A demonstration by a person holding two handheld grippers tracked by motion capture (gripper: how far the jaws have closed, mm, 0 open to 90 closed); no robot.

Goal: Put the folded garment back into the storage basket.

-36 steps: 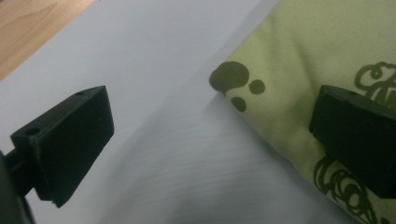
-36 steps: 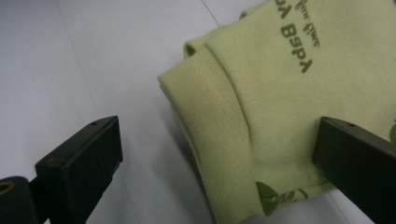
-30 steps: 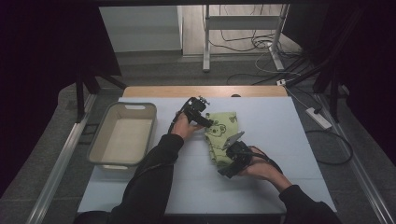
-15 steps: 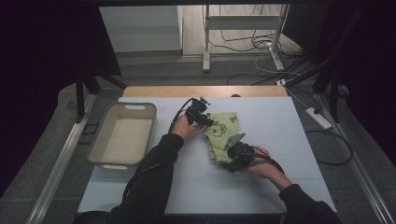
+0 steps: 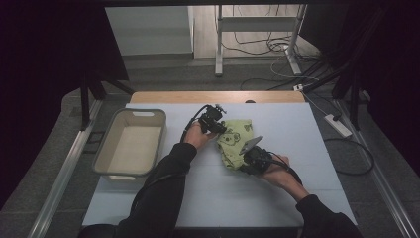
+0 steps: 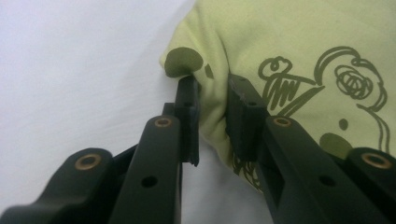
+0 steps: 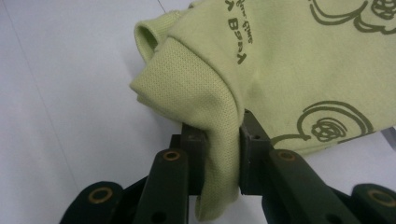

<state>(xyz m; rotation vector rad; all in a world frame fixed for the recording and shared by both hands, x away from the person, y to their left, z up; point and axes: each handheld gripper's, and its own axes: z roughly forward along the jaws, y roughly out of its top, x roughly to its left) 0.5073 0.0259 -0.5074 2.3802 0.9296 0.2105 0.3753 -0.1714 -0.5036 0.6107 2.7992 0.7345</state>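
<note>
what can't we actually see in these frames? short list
- Garment: its type and full shape; high view, bunched and partly under both grippers.
- Garment's far side: left gripper view, cut off by the top and right edges.
- Printed lettering: right gripper view, upside down and cut off at the top edge, unreadable.
- Basket floor near its front wall: high view, hidden by that wall.
</note>
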